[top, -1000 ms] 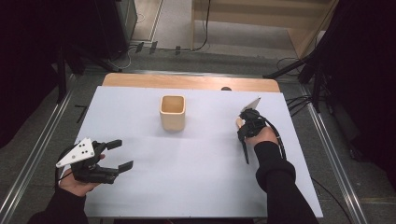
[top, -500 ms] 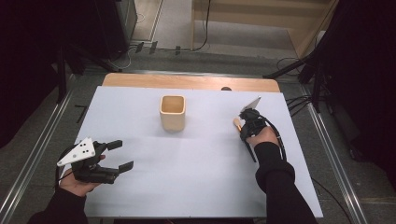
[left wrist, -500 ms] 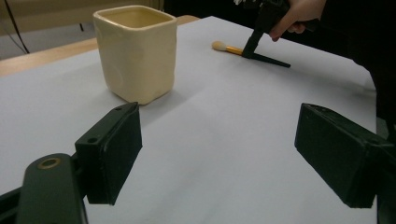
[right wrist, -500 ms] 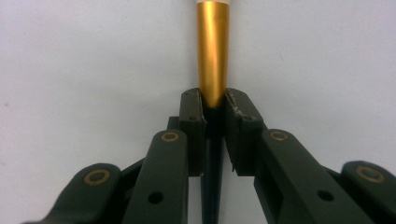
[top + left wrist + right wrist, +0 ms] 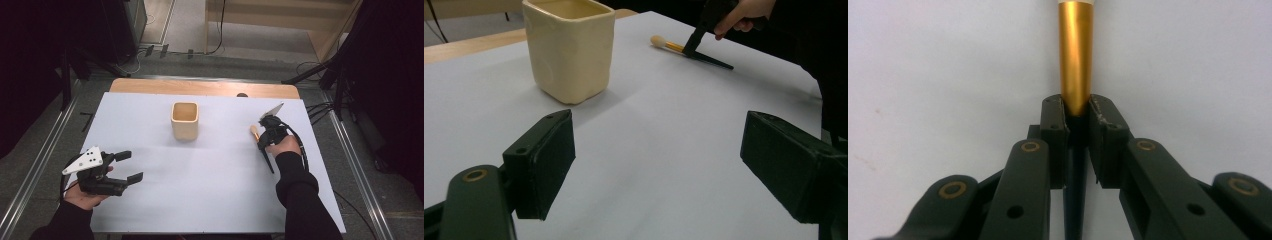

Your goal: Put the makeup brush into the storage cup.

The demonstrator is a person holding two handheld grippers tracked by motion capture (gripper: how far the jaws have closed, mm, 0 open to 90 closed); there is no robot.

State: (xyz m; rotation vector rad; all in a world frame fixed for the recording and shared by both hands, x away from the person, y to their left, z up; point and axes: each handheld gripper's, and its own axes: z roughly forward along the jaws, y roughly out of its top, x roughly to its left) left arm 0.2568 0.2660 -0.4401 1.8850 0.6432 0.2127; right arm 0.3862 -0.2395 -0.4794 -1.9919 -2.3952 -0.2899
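1. The brush (image 5: 262,145) lies flat on the white table (image 5: 210,200), on my right side. Its soft round tip points away from me and a bit left. Its thin black tail points back at me.
2. It has a shiny gold middle (image 5: 1075,55) and a pale fluffy tip (image 5: 657,40).
3. My right claw (image 5: 268,131) is squeezed tight on the brush, with my right hand (image 5: 285,145) tipped down over it.
4. My left claw (image 5: 129,166) is wide apart and holds nothing, low near my left edge.
5. A smooth cream cup (image 5: 184,120) with squarish sides stands in the middle.
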